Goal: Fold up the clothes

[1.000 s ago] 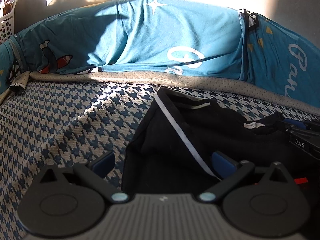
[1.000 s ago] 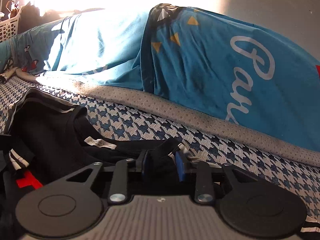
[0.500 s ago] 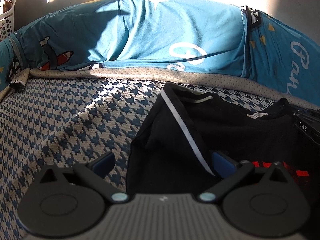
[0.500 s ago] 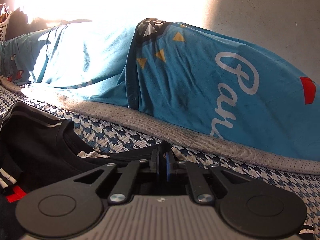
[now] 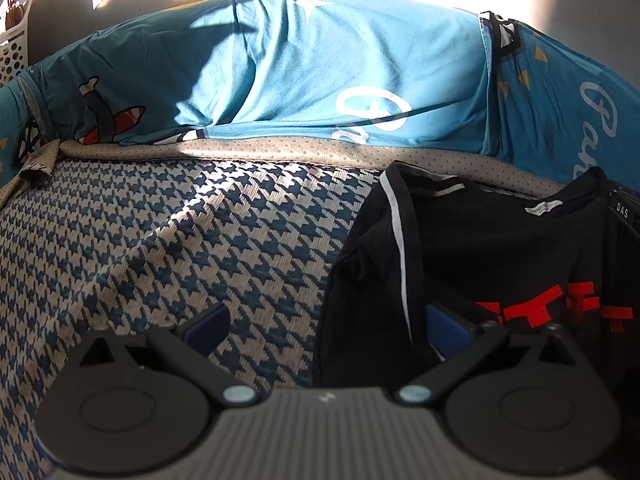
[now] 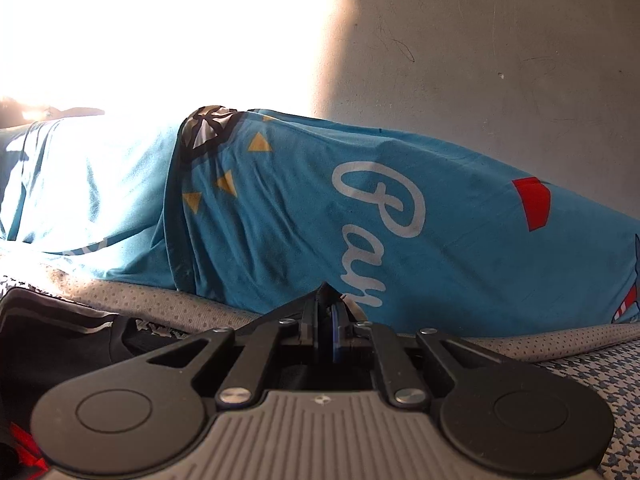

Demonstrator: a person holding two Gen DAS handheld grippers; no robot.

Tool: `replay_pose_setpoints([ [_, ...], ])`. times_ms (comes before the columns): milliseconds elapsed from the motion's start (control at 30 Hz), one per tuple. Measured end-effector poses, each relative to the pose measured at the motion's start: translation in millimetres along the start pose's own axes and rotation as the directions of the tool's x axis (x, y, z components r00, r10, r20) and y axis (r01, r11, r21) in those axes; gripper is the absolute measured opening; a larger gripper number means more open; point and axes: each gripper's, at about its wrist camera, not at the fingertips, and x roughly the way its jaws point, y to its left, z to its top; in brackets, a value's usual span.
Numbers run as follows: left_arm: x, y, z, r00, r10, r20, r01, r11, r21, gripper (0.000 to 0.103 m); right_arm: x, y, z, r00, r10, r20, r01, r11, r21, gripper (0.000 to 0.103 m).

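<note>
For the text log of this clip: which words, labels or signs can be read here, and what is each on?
"Pa", white script cut short by the right gripper: on the blue sheet.
"DAS", white letters: on a black strap at the right edge of the left wrist view.
Neck label of the black T-shirt: too small.
Red print on the T-shirt: unreadable.

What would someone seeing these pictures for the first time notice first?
Probably the bright blue printed sheet with white script, draped over a long mound at the back beneath a sun-glared wall. Next, the black T-shirt with red lettering, lying on the houndstooth cover at the right of the left wrist view.
</note>
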Motion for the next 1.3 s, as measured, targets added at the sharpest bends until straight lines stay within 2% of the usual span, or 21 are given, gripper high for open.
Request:
replay_pose_setpoints([
  [100,2,1,0,1.000,0.005,-0.008,-0.005,1.000,-0.001,0.103,13,1,-7,0.997,-0.011,-0.074,0.010,1.000,-0.015,0.007],
  [200,3,6,3,1.000,0.018,-0.006,-0.019,1.000,-0.019,0.103,18,-5,-9,0.992,-0.027,-0.125,0.031,0.999,0.037,0.010],
  [233,3,8,3,1.000,0.020,-0.006,-0.020,0.999,-0.028,0.103,16,-8,-8,0.992,-0.022,-0.123,0.029,0.998,0.057,0.016],
  [300,3,12,5,1.000,0.020,-0.007,-0.021,0.999,-0.044,0.103,11,-11,-2,0.995,-0.015,-0.101,0.024,0.996,0.085,0.018],
  [367,3,14,6,1.000,0.020,-0.008,-0.021,0.998,-0.055,0.103,4,-10,5,0.998,-0.010,-0.060,0.015,0.996,0.086,0.025],
  [500,2,20,9,1.000,0.027,-0.004,-0.027,0.997,-0.072,0.103,-8,-2,15,1.000,0.017,-0.011,-0.016,0.998,0.066,0.027],
  [600,2,27,13,0.999,0.034,0.000,-0.034,0.995,-0.099,0.103,-17,6,20,0.999,0.037,0.022,-0.037,0.999,0.038,0.034],
  [667,1,32,15,1.000,0.031,-0.001,-0.031,0.992,-0.122,0.103,-21,11,22,0.990,0.144,0.006,-0.144,0.989,0.027,0.034],
  [733,1,36,17,1.000,0.026,-0.001,-0.026,0.990,-0.140,0.103,-27,21,23,0.962,0.274,-0.023,-0.273,0.962,0.021,0.034],
  [767,1,37,18,1.000,0.023,-0.001,-0.023,0.989,-0.147,0.103,-30,27,21,0.941,0.336,-0.041,-0.335,0.942,0.021,0.034],
  [867,0,40,19,1.000,0.019,0.000,-0.019,0.987,-0.158,0.103,-39,47,17,0.850,0.516,-0.105,-0.516,0.856,0.024,0.034],
  [933,-1,41,19,1.000,0.018,-0.001,-0.018,0.987,-0.162,0.103,-47,60,13,0.794,0.593,-0.134,-0.598,0.801,0.004,0.035],
  [1000,-2,42,19,1.000,0.017,0.000,-0.017,0.986,-0.163,0.103,-54,68,8,0.751,0.640,-0.161,-0.651,0.759,-0.022,0.036],
  [1167,-4,41,19,1.000,0.016,0.005,-0.015,0.987,-0.158,0.103,-64,74,1,0.685,0.697,-0.213,-0.718,0.695,-0.036,0.040],
  [1300,-4,39,19,1.000,0.015,0.006,-0.014,0.988,-0.153,0.103,-73,73,1,0.653,0.724,-0.224,-0.749,0.661,-0.048,0.048],
])
